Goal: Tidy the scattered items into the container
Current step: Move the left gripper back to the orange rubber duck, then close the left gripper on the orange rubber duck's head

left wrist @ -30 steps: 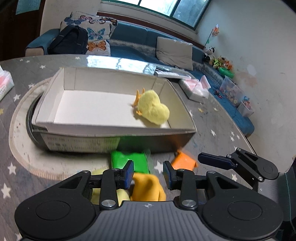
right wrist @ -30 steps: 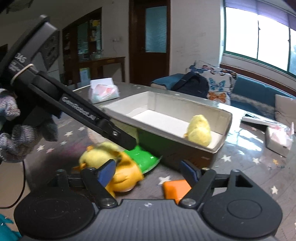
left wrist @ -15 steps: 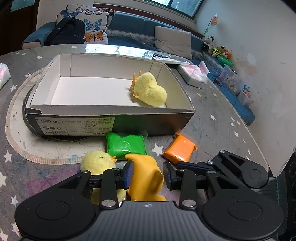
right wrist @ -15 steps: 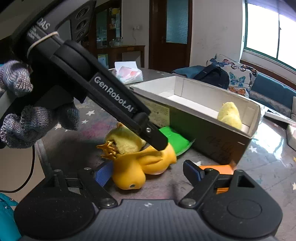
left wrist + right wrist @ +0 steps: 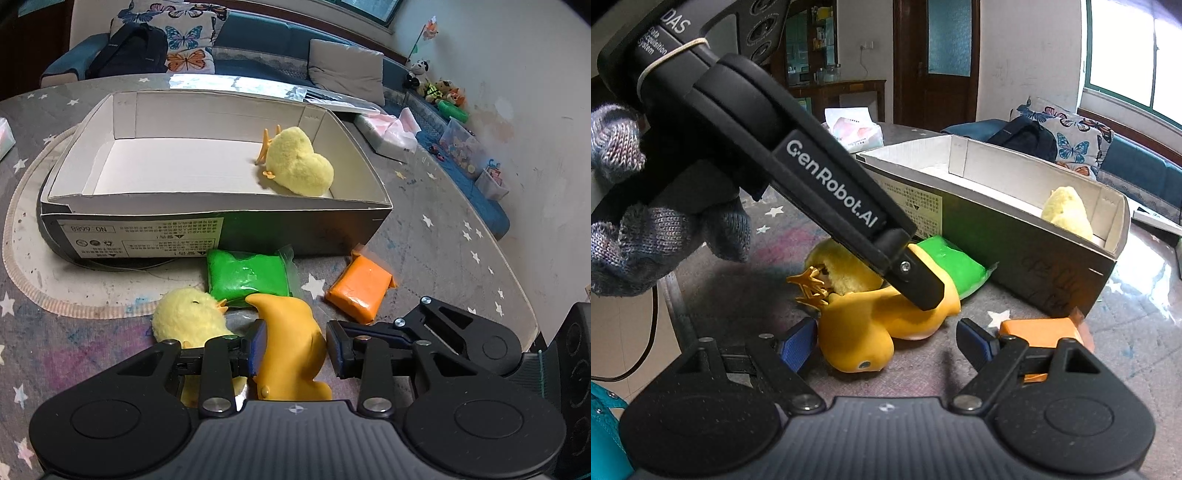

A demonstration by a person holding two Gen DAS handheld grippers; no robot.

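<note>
Tools [image 5: 293,349] [image 5: 886,341] flank rubber duck [image 5: 291,350], left opening.

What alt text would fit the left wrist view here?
The left gripper, its fingers opening, straddles an orange rubber duck lying on the star-patterned table. Beyond lie a plush chick, green packet and orange packet, before a cardboard box holding another chick.
</note>
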